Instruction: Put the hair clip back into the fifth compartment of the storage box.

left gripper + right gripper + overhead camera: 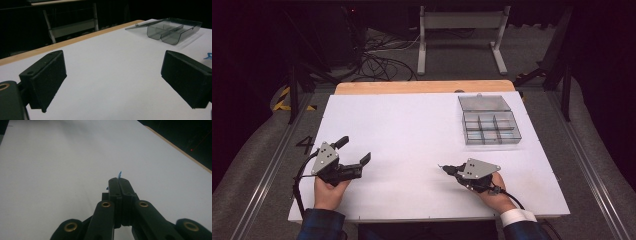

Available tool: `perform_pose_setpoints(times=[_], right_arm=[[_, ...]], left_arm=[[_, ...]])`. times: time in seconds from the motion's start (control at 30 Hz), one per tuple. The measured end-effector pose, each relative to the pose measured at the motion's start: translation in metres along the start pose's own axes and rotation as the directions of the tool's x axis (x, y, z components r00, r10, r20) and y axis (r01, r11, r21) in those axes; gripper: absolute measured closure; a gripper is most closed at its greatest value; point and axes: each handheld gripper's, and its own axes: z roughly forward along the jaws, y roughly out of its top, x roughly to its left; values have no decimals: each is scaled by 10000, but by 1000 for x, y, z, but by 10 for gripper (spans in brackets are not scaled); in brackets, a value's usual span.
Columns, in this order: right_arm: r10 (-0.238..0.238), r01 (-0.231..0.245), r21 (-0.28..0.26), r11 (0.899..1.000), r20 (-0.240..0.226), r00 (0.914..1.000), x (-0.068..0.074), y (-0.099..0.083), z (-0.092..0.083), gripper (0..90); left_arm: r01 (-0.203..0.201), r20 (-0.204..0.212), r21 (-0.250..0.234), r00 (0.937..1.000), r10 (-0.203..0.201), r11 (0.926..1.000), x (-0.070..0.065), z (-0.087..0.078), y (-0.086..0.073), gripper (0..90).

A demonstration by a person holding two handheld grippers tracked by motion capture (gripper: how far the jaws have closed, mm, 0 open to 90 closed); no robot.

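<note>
My left gripper [354,150] rests at the table's front left in a hand, its jaws spread wide with nothing between them. In the left gripper view, bare white table lies between the two black pads [47,75] of the left gripper [115,75]. At the front right, my right gripper [444,168] points left with its jaws pressed together. In the right gripper view, a small blue piece [119,173] pokes out from the tip of the right gripper [119,181]. A blue sliver [208,55] also shows at the right edge of the left gripper view.
A clear plastic compartment box [492,141] stands at the back right with its lid [483,102] laid open behind it; the same box [172,37] appears far off in the left gripper view. The white table sheet [412,125] ends at a wooden strip [422,87].
</note>
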Motion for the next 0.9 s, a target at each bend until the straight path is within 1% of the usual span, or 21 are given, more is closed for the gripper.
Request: perform_pose_setpoints(times=[0.13, 0.27, 0.33, 0.37, 0.47, 0.6, 0.8, 0.9], right_arm=[[59, -58, -92, 9999, 135, 9999, -2, 0, -2, 900], [194, -189, -142, 9997, 308, 9993, -4, -1, -3, 900], [197, -191, -167, 9997, 342, 9992, -5, -1, -3, 900], [200, -191, -214, 9996, 451, 9988, -5, -1, -4, 900], [238, -225, -251, 9994, 554, 9982, -6, -1, -5, 900], [400, -377, -327, 9988, 742, 9964, -9, -2, -6, 900], [462, -422, -401, 9983, 1028, 9936, -12, -3, -8, 900], [533, -493, -399, 9980, 1075, 9928, -13, -3, -8, 900]], left_arm=[[12, 6, -6, 10000, -12, 10000, 0, 0, 0, 64], [-70, 27, 31, 10000, 70, 10000, 0, 0, 0, 64], [-68, 30, 31, 10000, 68, 10000, 0, 0, 0, 64], [-48, 30, 15, 10000, 48, 10000, 0, 0, 0, 64], [-82, 39, 51, 10000, 82, 10000, 0, 0, 0, 64], [-58, 37, 0, 10000, 58, 10000, 0, 0, 0, 64], [-87, 51, 17, 9999, 87, 10000, 0, 0, 0, 64], [-90, 53, 16, 9999, 90, 10000, 0, 0, 0, 64]])
